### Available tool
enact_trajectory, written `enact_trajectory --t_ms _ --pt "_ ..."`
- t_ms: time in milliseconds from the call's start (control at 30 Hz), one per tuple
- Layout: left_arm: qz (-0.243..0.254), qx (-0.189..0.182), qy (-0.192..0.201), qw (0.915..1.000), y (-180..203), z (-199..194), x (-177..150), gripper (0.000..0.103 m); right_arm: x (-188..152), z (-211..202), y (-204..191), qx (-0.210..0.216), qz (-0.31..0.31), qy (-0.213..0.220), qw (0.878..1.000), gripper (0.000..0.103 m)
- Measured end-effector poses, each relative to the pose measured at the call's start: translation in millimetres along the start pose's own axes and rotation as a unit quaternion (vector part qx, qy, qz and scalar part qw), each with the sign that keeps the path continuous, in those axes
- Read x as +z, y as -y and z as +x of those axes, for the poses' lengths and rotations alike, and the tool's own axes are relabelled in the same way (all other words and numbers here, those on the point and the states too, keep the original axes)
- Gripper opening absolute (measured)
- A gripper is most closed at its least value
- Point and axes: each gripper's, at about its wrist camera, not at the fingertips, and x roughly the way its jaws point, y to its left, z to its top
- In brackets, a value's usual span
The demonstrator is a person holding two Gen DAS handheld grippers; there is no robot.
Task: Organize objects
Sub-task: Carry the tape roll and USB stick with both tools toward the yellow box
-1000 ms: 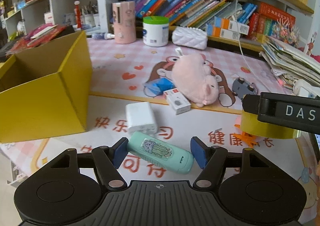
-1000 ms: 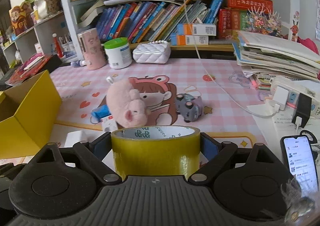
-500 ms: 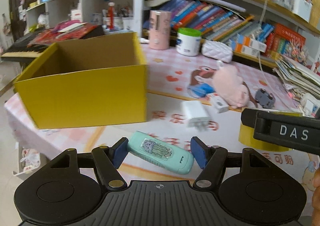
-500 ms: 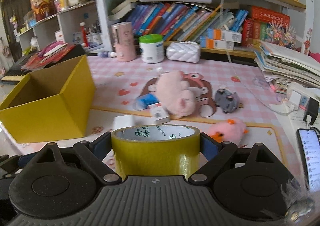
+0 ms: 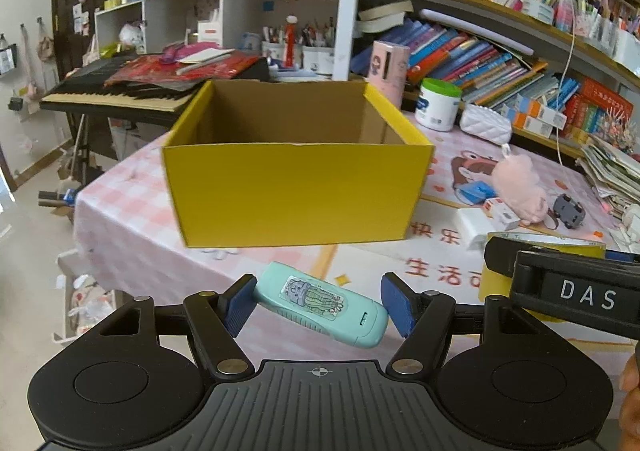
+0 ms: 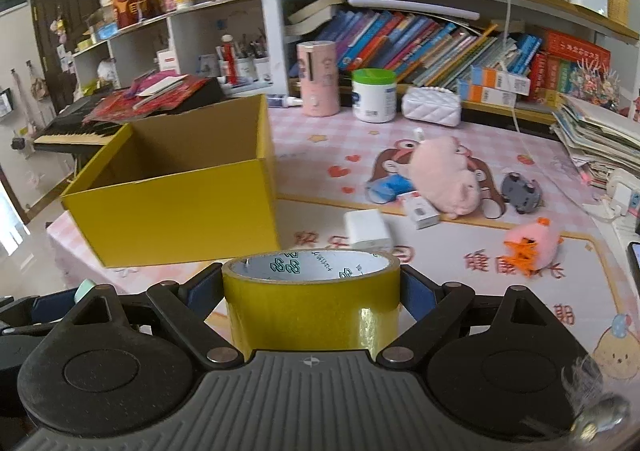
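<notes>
My left gripper [image 5: 318, 305] is shut on a mint-green device with a cactus sticker [image 5: 320, 303], held above the table's near edge in front of the open yellow cardboard box [image 5: 296, 191]. The box looks empty inside. My right gripper [image 6: 311, 287] is shut on a roll of yellow tape [image 6: 311, 299], held to the right of the box [image 6: 176, 207]. The right gripper and its tape [image 5: 496, 275] also show at the right of the left wrist view.
On the pink table mat lie a white charger [image 6: 367, 228], a small white-red box [image 6: 420, 211], a blue object [image 6: 386, 187], a pink plush pig [image 6: 448, 175], a grey toy [image 6: 520, 191] and a pink-orange toy [image 6: 530, 241]. Bookshelves, a white jar [image 6: 374, 95] and a pink cylinder [image 6: 318, 77] stand behind. A keyboard [image 5: 112, 95] is at left.
Both grippers have swung left with their objects. The yellow box now stands straight ahead of the left gripper and closer to the right one.
</notes>
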Motion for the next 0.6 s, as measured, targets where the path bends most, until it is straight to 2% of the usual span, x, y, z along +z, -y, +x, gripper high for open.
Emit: enact_trajectory --t_ms 600 --pt "0.001 0.003 0.026 0.9996 -66 -33 -10 0.068 -16 -24 -73 0.009 -0.008 0.02 1.0 0.09"
